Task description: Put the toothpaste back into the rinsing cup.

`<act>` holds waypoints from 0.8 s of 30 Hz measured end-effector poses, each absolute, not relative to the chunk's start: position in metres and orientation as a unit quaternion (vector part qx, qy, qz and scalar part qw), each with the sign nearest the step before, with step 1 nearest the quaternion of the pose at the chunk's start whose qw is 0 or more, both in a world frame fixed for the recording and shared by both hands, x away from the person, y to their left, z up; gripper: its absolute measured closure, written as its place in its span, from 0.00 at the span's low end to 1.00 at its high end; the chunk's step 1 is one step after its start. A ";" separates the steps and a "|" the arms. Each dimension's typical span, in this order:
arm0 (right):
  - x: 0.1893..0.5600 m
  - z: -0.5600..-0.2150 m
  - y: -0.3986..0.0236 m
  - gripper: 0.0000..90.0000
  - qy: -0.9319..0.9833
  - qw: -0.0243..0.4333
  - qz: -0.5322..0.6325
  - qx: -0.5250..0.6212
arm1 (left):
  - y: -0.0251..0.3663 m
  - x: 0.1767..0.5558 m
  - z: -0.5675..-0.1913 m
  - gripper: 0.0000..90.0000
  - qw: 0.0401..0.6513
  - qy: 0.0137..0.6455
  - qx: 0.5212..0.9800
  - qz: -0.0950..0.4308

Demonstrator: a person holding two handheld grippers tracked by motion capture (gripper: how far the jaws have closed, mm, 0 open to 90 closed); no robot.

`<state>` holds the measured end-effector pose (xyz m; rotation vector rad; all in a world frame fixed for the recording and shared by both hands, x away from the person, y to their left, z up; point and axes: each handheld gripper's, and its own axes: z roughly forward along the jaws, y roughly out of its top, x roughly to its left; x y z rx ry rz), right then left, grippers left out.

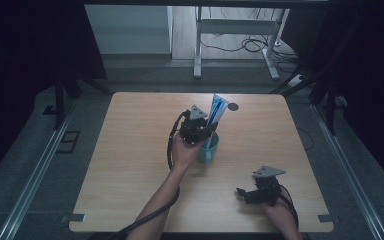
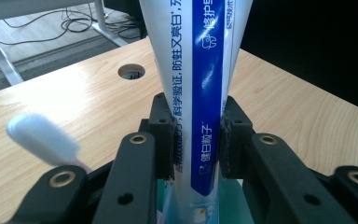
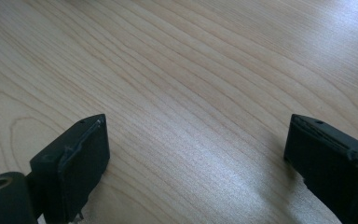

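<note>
- So the left tool (image 1: 203, 131) sits out over the middle of the counter (image 1: 130, 165), held up by the left hand (image 1: 184, 151), with the forearm running in from the bottom edge and slanting up and to the right in the high view.
- That hand wraps the tool's body from below, grey plate on top, and its black cable loops down along the wrist.
- The left tool is clamped on a toothpaste tube (image 1: 216, 111). In the left gripper view the two black pads press flat on both sides of the tube (image 2: 200, 93), right on the blue stripe with the white printing.
- The tube stands close to upright, wide crimped end up, lower end going down into a teal cup (image 1: 211, 150) that stands on the counter just right of the hand.
- I can't tell whether the bottom of the tube touches the inside of the cup, since the tool hides that part.
- A toothbrush (image 2: 44, 140) with a white head pokes up at the left in the left gripper view, pretty blurry and close to the camera.
- There's a round cable hole (image 2: 131, 71) in the counter behind the tube.
- The right tool (image 1: 242, 193) is low near the front right part of the counter, well apart from the cup, with the right hand (image 1: 279, 212) behind it and the jaws pointing left.
- In the right gripper view its jaws are spread wide with just bare wood between them, so it's open and holding nothing.
</note>
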<state>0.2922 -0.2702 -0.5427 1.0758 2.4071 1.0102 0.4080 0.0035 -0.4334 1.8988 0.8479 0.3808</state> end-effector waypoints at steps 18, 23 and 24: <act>0.292 -0.543 -0.270 0.07 0.842 0.158 0.354 0.376 | 0.001 0.406 -0.451 0.79 0.481 0.357 0.785 0.155; 0.292 -0.543 -0.270 0.07 0.842 0.158 0.354 0.376 | -0.002 0.406 -0.454 0.78 0.476 0.355 0.789 0.157; 0.292 -0.543 -0.270 0.07 0.842 0.158 0.354 0.376 | -0.002 0.406 -0.455 0.78 0.472 0.354 0.792 0.158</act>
